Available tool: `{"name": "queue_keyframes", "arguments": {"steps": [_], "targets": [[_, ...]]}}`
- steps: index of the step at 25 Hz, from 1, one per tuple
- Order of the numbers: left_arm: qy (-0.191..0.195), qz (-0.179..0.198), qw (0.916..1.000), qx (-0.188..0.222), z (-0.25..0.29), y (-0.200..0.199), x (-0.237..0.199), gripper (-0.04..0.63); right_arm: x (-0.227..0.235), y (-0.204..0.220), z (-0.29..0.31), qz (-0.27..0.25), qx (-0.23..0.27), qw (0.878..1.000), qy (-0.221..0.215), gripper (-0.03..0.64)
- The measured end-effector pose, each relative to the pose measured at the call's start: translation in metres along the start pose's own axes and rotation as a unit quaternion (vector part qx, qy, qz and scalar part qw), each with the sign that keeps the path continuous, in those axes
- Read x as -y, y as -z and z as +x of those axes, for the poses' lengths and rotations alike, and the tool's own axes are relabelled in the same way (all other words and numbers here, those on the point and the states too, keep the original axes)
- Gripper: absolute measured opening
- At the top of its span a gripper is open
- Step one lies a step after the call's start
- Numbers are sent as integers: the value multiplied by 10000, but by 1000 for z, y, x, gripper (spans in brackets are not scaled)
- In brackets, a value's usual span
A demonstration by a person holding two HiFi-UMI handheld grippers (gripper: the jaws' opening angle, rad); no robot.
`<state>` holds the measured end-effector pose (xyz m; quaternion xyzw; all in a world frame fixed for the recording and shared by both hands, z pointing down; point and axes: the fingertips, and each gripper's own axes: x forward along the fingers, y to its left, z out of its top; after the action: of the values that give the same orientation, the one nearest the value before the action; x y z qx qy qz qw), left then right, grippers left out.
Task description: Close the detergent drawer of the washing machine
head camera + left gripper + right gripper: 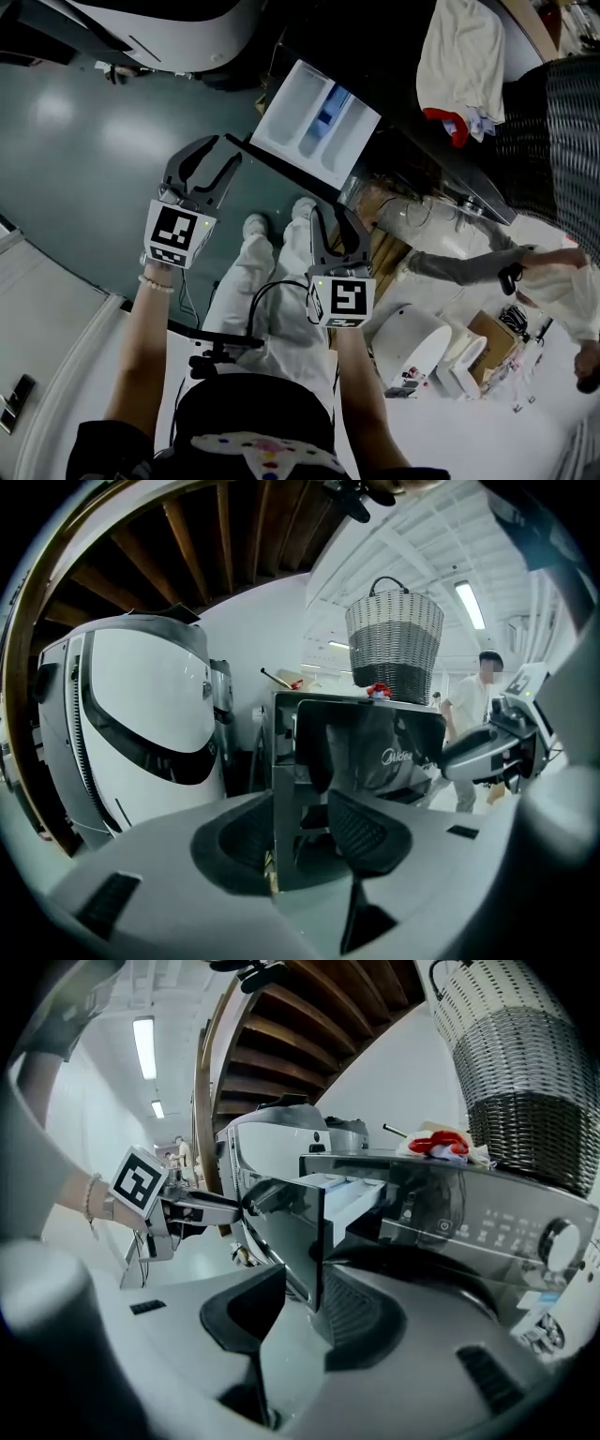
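Left claw point(300, 834): jaws wide apart, gripping nothing. Drawer point(319, 752) front, dark and glossy, stands close ahead and fills the gap between them. Its end edge is just beside the left jaw. Contact can't be told. Higher up beyond it sits a basket point(394, 635), with a red cloth point(378, 690) at its foot. A white machine point(141, 714) is off to this claw's left. A person point(480, 710) stands to its right, farther back.

Right claw point(302, 1321): jaws apart too, nothing clamped. The drawer front's other end edge comes down between them, nearer the right pad, with open space on the left side. The drawer is pulled out of the washer point(469, 1218), and its white tray shows behind the front. A dial point(561, 1241) is on the washer panel past this claw's right. Wooden stair beams point(309, 1016) are overhead.

Head view: both claws point at the drawer front, the left at one end and the right at the other. The open tray lies just beyond the tips, white with blue in its middle part. A pale towel point(459, 56) lies on the washer top, well past the right claw.
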<state>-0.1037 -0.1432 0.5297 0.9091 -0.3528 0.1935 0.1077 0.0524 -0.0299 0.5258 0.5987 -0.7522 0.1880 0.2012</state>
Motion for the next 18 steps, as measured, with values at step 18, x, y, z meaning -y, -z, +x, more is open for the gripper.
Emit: {"name": "queue_keyframes", "arguments": {"steps": [18], "targets": [[170, 82, 9998, -54, 8, 2, 1, 133, 6, 3, 7, 171, -74, 9989, 424, 67]]}}
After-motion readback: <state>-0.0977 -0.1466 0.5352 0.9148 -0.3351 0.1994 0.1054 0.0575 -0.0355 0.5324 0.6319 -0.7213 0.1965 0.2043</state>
